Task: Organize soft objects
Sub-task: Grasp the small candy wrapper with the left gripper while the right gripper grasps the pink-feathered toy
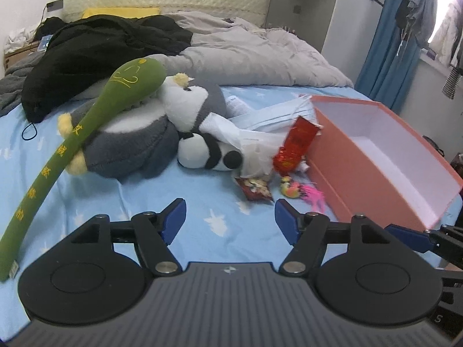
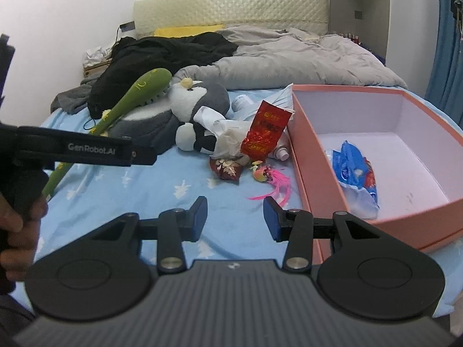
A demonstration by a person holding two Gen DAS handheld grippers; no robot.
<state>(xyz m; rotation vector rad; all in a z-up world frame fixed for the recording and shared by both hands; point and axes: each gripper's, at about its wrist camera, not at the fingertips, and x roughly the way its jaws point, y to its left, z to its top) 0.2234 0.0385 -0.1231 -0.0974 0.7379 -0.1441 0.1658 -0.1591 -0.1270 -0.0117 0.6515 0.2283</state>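
A grey and white plush penguin [image 1: 139, 133] [image 2: 199, 98] lies on the blue bed sheet. Across it leans a long green plush club [image 1: 86, 121] [image 2: 136, 92]. A small panda plush [image 1: 208, 153] [image 2: 194, 137] sits beside white tissue and a red packet [image 1: 295, 147] [image 2: 266, 128]. A pink box [image 1: 385, 156] [image 2: 306, 156] stands open at the right and holds a blue wrapper [image 2: 353, 170]. My left gripper [image 1: 230, 219] hovers open over bare sheet, short of the toys. My right gripper [image 2: 235, 217] is open too, with nothing between its fingers, just left of the box.
A snack packet [image 1: 254, 188] [image 2: 228, 169] and a pink feathered toy [image 1: 303, 192] [image 2: 272, 179] lie on the sheet near the box. A black garment [image 1: 95, 52] and a grey duvet [image 1: 260, 52] cover the far bed. Blue curtain [image 1: 387, 43] hangs right. A hand holds the left gripper's handle [image 2: 17, 225].
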